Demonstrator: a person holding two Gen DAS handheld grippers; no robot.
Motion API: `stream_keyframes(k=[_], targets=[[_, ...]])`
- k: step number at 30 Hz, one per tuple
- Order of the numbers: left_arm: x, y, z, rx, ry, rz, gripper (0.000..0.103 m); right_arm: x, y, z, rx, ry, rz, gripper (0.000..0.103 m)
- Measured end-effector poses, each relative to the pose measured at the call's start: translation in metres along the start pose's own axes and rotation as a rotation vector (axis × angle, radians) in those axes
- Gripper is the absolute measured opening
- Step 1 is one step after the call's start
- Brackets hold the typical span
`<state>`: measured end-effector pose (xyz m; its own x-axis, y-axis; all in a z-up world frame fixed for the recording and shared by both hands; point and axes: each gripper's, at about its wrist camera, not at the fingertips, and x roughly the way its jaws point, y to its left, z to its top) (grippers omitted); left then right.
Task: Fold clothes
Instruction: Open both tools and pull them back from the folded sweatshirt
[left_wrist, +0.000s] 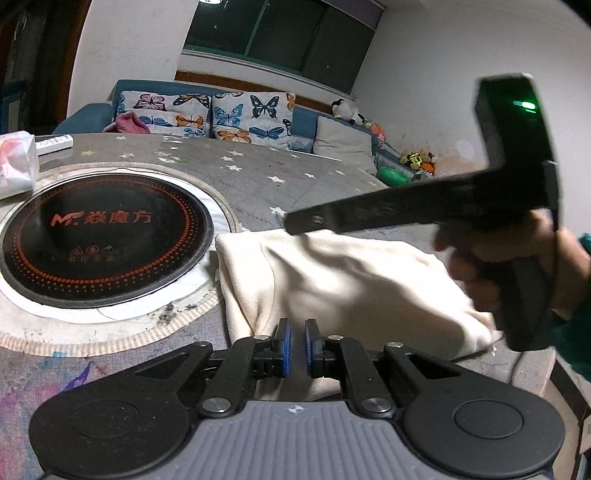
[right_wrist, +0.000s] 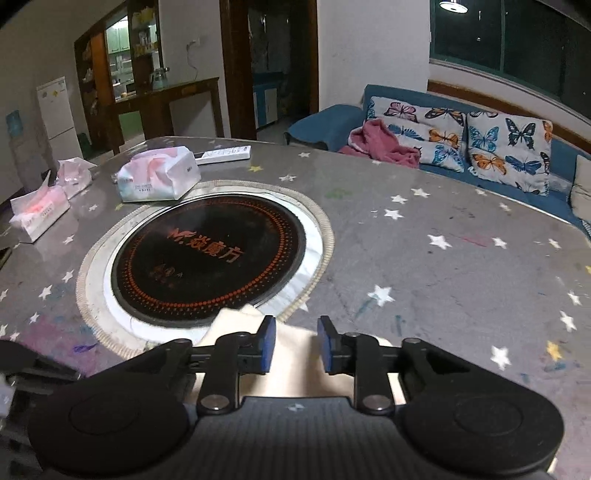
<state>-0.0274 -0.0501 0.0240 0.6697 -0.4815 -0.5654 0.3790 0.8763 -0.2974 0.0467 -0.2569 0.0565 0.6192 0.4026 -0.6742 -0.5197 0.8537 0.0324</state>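
The left gripper (left_wrist: 297, 341) pinches the near edge of the folded cream cloth (left_wrist: 351, 280); the right gripper (right_wrist: 295, 345) hangs above it, jaws parted, gripping nothing

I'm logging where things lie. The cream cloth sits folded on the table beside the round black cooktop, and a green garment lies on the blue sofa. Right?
Not quite: the garment on the blue sofa is pink, not green, as the right wrist view shows. The cream cloth does lie folded beside the round black cooktop.

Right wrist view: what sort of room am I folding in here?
Most likely a home living and dining room. A blue sofa with butterfly cushions lines the wall, the table has a built-in cooktop, and a white fridge stands beyond.
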Motion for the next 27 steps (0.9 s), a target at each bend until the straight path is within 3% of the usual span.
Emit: stream_keyframes(k=[3, 8, 16, 27], targets=[[0.000, -0.005, 0.001, 0.004, 0.004, -0.003, 0.017, -0.018, -0.002, -0.010, -0.004, 0.005, -0.021, 0.038], [0.000, -0.017, 0.003, 0.027, 0.008, 0.003, 0.050, -0.046, -0.005, -0.032, 0.011, -0.001, -0.046, 0.050], [-0.002, -0.035, 0.002, 0.068, 0.013, 0.056, 0.060, -0.082, -0.016, -0.075, 0.058, 0.009, -0.094, 0.057], [-0.006, -0.044, 0.001, 0.068, 0.016, 0.127, 0.084, -0.102, -0.021, -0.120, 0.123, 0.000, -0.132, 0.068]])
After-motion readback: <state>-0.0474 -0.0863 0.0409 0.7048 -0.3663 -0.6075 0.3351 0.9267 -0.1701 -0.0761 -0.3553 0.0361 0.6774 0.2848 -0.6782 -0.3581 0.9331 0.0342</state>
